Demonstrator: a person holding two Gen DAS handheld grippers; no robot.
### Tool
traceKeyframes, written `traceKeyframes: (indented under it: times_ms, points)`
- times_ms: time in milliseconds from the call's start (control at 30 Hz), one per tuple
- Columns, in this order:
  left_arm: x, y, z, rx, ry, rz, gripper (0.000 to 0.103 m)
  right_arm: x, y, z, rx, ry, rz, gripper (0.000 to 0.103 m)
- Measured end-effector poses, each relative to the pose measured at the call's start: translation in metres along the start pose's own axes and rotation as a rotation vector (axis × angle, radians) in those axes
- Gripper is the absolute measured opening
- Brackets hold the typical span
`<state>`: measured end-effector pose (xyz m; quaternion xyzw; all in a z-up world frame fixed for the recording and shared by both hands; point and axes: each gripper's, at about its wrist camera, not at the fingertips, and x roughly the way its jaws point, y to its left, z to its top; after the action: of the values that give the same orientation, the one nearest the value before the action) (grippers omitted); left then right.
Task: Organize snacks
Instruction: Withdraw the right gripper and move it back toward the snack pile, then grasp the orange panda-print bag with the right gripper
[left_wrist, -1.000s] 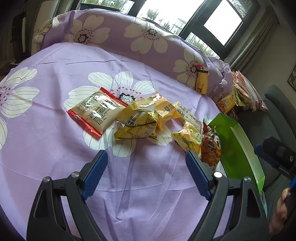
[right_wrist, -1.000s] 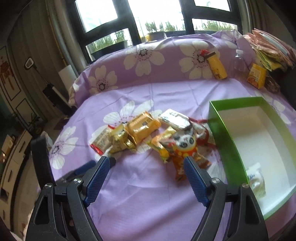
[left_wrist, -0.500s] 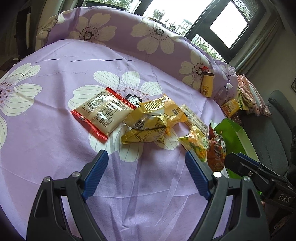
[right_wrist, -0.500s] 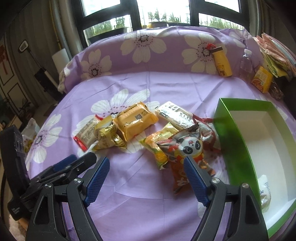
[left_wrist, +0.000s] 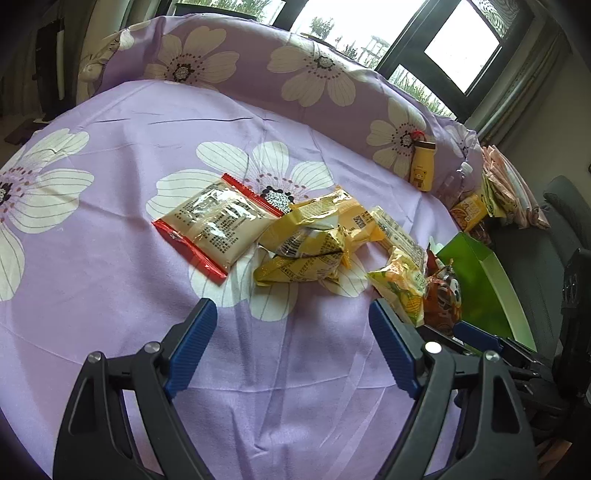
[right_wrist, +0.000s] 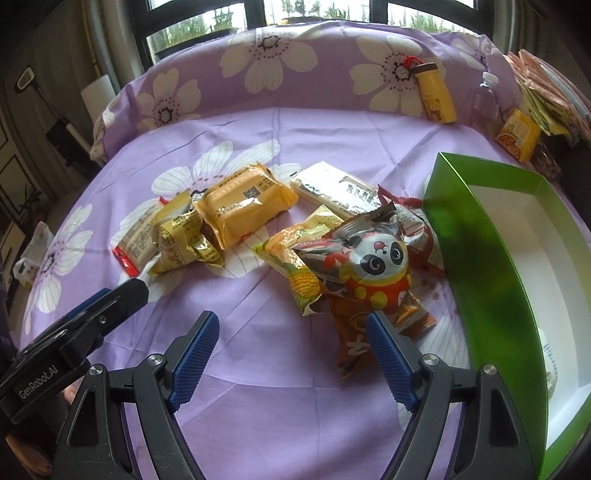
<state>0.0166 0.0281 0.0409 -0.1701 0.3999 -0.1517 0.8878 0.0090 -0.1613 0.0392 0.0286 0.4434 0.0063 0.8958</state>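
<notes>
A big purple cloth with white flowers (right_wrist: 295, 387) covers the worktop. On the right side sits a green box (right_wrist: 480, 258) with a white inside, open at the top, and a small pale packet (right_wrist: 548, 373) lies in its near corner. Left of the box is a messy pile of snack bags. The one that matters most looks like the panda bag (right_wrist: 369, 266), puffy, red and silver, with a panda face on it. It lies on top of a brown packet (right_wrist: 354, 332) and beside a corn bag (right_wrist: 299, 273). The right hand-held gripper (right_wrist: 291, 354) is spread wide, with nothing between its blue pads. The panda bag is just ahead of it and a little to the right, near the right pad, and the brown packet under it reaches almost to that pad. The panda bag's long side runs away from the gripper toward the box wall, so I think the gripper must slide right to get around it. The left hand-held gripper (left_wrist: 291, 350) is spread wide too and holds nothing. It is farther from the panda bag (left_wrist: 443, 295) and closer to the yellow bags (left_wrist: 303, 254) and the red-edged packet (left_wrist: 218, 229). So the right one looks like the better one for the panda bag.
</notes>
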Motion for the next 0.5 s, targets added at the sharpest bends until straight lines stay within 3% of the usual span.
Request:
traceKeyframes:
  times_ms: [300,500]
  points:
    - [-0.015,-0.003,0.003,0.029,-0.012,0.027,0.084,0.007,-0.004,-0.001,0.04,0.013,-0.012,0.082]
    - [-0.026,-0.008,0.001,0.07,-0.014,0.055,0.084,0.005,-0.012,0.0,0.07,0.005,-0.014,0.063]
